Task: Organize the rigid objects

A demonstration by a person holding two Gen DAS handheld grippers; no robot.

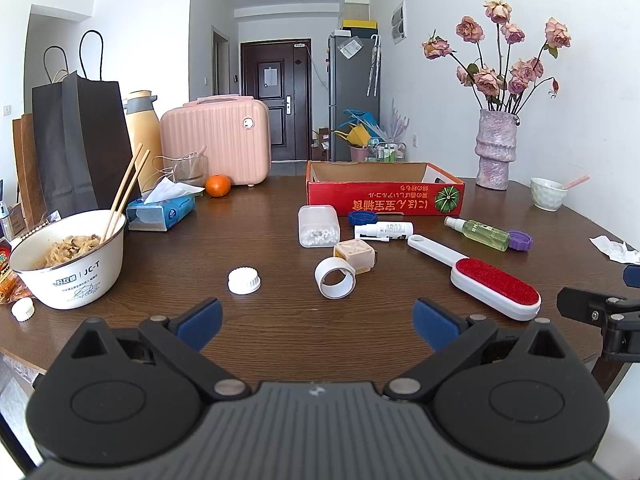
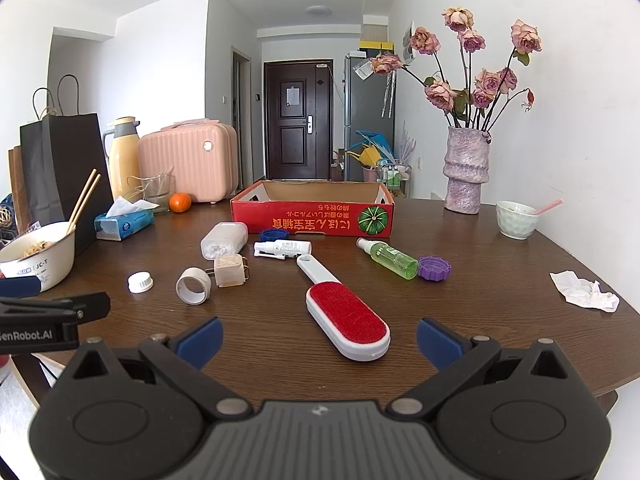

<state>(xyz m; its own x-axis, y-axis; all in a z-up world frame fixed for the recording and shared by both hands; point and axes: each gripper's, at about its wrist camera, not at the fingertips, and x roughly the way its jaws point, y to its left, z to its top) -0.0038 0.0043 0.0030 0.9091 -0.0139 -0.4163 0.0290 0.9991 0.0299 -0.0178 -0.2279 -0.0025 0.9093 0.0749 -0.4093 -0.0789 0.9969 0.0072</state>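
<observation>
A red cardboard box (image 1: 384, 198) (image 2: 312, 222) stands open at the table's far middle. In front of it lie a clear container of white beads (image 1: 318, 226) (image 2: 223, 240), a white spray bottle (image 1: 384, 231) (image 2: 283, 248), a green spray bottle (image 1: 478, 233) (image 2: 388, 258), a blue cap (image 1: 362, 218) (image 2: 273, 235), a purple cap (image 1: 520, 240) (image 2: 434, 268), a beige jar (image 1: 356, 255) (image 2: 230, 270), a white tape ring (image 1: 335, 278) (image 2: 194, 285), a white cap (image 1: 244, 281) (image 2: 140, 282) and a red lint brush (image 1: 480, 280) (image 2: 344, 312). My left gripper (image 1: 318, 322) and right gripper (image 2: 320, 340) both stand open and empty near the front edge.
On the left stand a noodle bowl with chopsticks (image 1: 70, 256), a tissue pack (image 1: 160, 210), an orange (image 1: 218, 185), a pink case (image 1: 216, 140) and paper bags (image 1: 80, 136). A flower vase (image 1: 496, 148), a small bowl (image 1: 548, 194) and crumpled paper (image 2: 584, 292) sit on the right.
</observation>
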